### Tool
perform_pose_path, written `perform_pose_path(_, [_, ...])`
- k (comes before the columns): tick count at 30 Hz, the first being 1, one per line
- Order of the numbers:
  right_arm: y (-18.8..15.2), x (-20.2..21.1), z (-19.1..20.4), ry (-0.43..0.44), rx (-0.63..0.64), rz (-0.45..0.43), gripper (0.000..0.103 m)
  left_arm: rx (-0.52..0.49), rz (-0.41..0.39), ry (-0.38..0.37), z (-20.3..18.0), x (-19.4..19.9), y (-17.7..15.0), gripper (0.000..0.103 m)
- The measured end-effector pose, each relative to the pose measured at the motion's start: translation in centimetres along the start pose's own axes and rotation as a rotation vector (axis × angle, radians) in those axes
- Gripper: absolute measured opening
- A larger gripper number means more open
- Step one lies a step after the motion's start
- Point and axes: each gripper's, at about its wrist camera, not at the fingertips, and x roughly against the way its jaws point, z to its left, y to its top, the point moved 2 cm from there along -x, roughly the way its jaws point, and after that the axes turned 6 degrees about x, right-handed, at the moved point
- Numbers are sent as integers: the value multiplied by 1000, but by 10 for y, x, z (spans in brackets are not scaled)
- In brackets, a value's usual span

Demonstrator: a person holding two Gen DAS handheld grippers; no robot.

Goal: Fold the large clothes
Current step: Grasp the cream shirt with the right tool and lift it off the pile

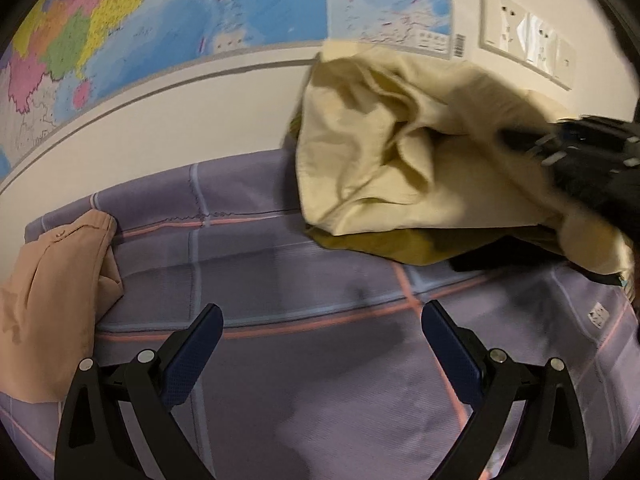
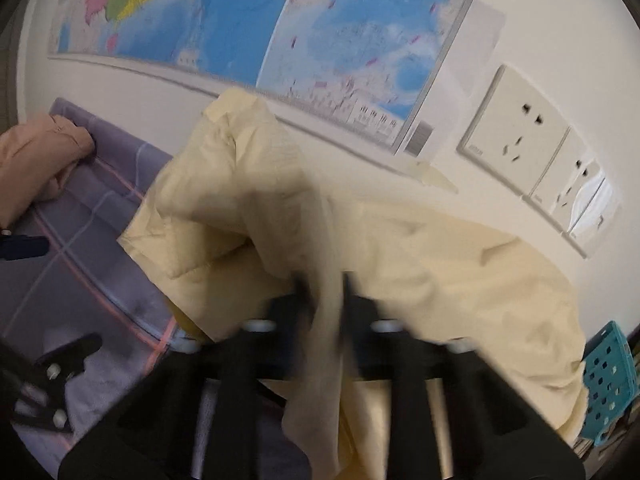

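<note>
A large cream garment hangs bunched above the purple checked bed sheet at the right. My right gripper is shut on a fold of the cream garment and holds it up; the view is blurred. The right gripper also shows in the left wrist view at the right edge. My left gripper is open and empty, low over the sheet, left of the garment. An olive garment lies under the cream one.
A folded peach garment lies on the sheet at the left. Maps and wall sockets are on the white wall behind. A teal basket stands at the far right. A dark item lies under the pile.
</note>
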Motion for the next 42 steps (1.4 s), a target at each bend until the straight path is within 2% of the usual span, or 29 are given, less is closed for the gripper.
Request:
perform_pose_path(3, [4,41,-23,-7,-14,-81,4,10,3,11,9,-6,4,96])
perform_pose_path(5, [3,72,-54,-11,-108,-142,6,13,-5,17,14,-9,7,96])
perform_pose_path(6, [3,77,-63,9,-135,-131,13,14,-6,19,16,-11,9,96])
perform_pose_path(8, [5,77,-64,4,-118,-109,39,9,-12,18,18,-13,13,96])
perform_pose_path(9, [6,73,-62,-2,-94,-100,59,2,-19,23,18,-13,14,96])
perform_pose_path(10, [7,63,-51,-15,-35,-67,71,-8,-31,30,18,-14,16,96])
perform_pose_path(11, [7,58,-43,-19,-6,-49,71,-13,-37,34,19,-15,17,96])
perform_pose_path(13, [8,41,-24,-4,80,-21,63,-18,-43,36,21,-17,19,96])
perform_pose_path(14, [9,32,-18,4,109,3,53,-19,-39,34,22,-18,19,96])
perform_pose_path(15, [11,24,-16,17,115,26,20,-18,-34,35,23,-20,20,96])
perform_pose_path(16, [13,21,-15,52,98,27,5,-16,-31,29,25,-22,19,96])
perform_pose_path(18, [20,31,-26,68,47,-2,3,-10,-31,11,28,-24,20,96])
perform_pose_path(22, [41,104,-83,76,-119,-169,3,-27,-76,-103,29,-22,26,96])
perform_pose_path(24, [48,141,-111,51,-174,-231,3,-43,-105,-172,22,-17,26,96])
perform_pose_path(30, [43,207,-172,18,-314,-317,3,-212,-244,-340,-28,7,23,96])
perform_pose_path(34, [31,229,-189,26,-362,-346,3,-303,-300,-416,-76,15,15,96])
perform_pose_path(36, [27,232,-194,37,-374,-348,3,-362,-335,-421,-97,18,4,96])
perform_pose_path(38, [25,233,-197,32,-374,-349,3,-473,-387,-339,-131,16,-7,96])
perform_pose_path(40, [23,236,-199,30,-368,-353,3,-486,-394,-301,-138,5,-2,96])
perform_pose_path(41, [22,237,-200,23,-362,-354,3,-464,-379,-264,-141,-5,8,94])
perform_pose_path(42, [18,240,-203,24,-369,-358,3,-447,-374,-259,-143,-7,15,87])
